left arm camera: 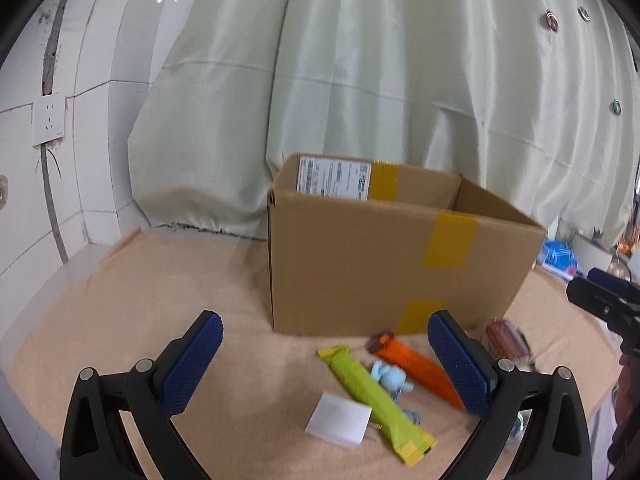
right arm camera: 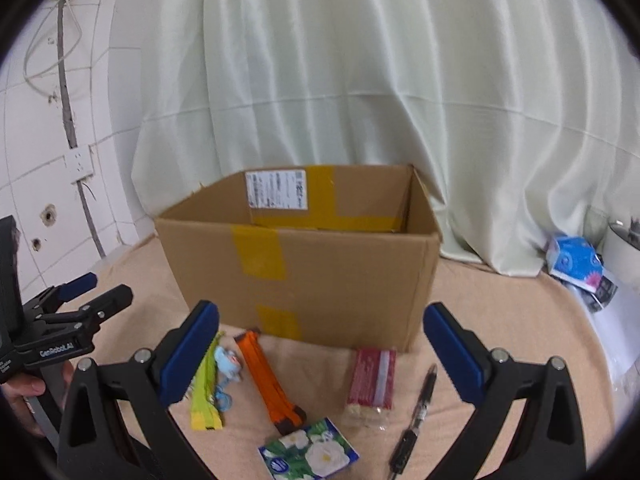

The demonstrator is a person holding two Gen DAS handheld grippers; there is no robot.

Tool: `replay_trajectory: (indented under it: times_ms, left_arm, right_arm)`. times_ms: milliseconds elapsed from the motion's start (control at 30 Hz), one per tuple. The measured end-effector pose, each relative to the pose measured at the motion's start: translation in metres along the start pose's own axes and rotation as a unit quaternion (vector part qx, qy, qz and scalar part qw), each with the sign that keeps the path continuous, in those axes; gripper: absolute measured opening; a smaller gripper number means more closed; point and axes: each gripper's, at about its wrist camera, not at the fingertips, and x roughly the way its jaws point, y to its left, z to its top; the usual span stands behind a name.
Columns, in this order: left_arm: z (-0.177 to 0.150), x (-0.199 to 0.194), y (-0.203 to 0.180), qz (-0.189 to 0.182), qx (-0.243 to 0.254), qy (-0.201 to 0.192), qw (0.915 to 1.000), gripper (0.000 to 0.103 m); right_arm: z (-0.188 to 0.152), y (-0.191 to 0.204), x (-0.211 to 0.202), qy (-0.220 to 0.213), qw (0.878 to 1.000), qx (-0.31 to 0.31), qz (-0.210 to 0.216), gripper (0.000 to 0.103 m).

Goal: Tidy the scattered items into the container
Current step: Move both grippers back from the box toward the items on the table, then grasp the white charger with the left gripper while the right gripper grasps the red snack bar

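Both grippers, left gripper (left arm camera: 325, 360) and right gripper (right arm camera: 321, 350), are hovering with fingers spread apart, holding nothing. Snack packets (right arm camera: 267, 380), a pen (right arm camera: 416, 416) and a tissue pack (right arm camera: 308, 456) are lying low in frame before the open cardboard box (right arm camera: 304, 276), centre, on a tan-clothed tabletop (left arm camera: 140, 288); pale curtain (right arm camera: 360, 80) behind.
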Motion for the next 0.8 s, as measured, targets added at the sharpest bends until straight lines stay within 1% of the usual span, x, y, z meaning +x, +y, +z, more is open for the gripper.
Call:
replay_trajectory:
  times_ms: [100, 233, 300, 500, 633, 700, 800]
  left_arm:
    - [-0.016, 0.008, -0.002, 0.000, 0.008, 0.015, 0.9999, 0.103]
    - [-0.038, 0.022, -0.004, -0.002, 0.012, 0.046, 0.9989, 0.103]
    - [-0.046, 0.026, -0.004, 0.001, 0.014, 0.054, 0.9984, 0.103]
    - [-0.065, 0.031, 0.001, 0.005, 0.007, 0.059, 0.9982, 0.103]
    - [-0.071, 0.045, -0.001, -0.002, 0.021, 0.080, 0.9966, 0.103]
    - [-0.073, 0.052, -0.002, 0.003, 0.027, 0.084, 0.9961, 0.103]
    - [-0.071, 0.054, 0.002, 0.010, 0.012, 0.076, 0.9970, 0.103]
  right_arm:
    - [-0.017, -0.003, 0.005, 0.014, 1.000, 0.004, -0.003, 0.103]
    - [-0.036, -0.008, 0.014, 0.030, 0.999, 0.013, -0.008, 0.103]
    - [-0.044, -0.010, 0.018, 0.037, 0.999, 0.014, -0.011, 0.103]
    - [-0.058, -0.017, 0.026, 0.050, 0.998, 0.024, -0.016, 0.103]
    - [-0.062, -0.021, 0.032, 0.056, 0.998, 0.027, -0.017, 0.103]
    - [-0.063, -0.022, 0.033, 0.057, 0.998, 0.025, -0.019, 0.103]
    - [-0.064, -0.023, 0.035, 0.057, 0.998, 0.026, -0.016, 0.103]
